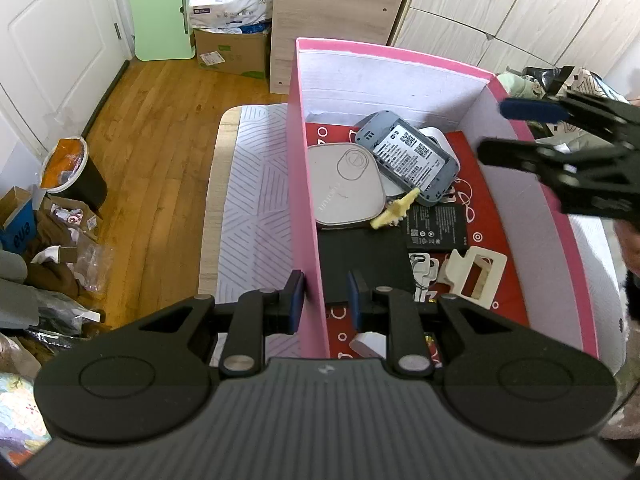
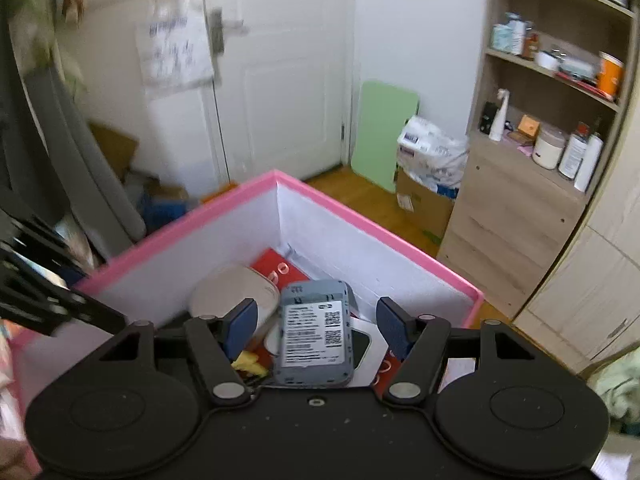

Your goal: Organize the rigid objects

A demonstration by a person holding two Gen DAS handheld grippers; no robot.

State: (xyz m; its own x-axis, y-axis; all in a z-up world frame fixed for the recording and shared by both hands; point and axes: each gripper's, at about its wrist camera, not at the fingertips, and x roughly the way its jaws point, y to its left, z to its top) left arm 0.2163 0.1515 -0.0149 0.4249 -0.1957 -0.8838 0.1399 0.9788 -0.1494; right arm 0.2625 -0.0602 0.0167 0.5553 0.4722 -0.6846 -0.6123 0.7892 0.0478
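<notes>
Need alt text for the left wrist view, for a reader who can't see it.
The left gripper straddles the left wall of a pink box, one finger outside and one inside, not closed on it. The box holds a grey router, a flat white device, a black battery and other small items, and the right gripper hangs open above its right rim.

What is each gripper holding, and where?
Left gripper straddles the pink box's left wall, apparently not clamped. Right gripper is open, holding nothing.

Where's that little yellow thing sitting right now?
In the left wrist view, the yellow piece lies inside the pink box, between the rounded white device and the grey device, just above the black battery.
</notes>
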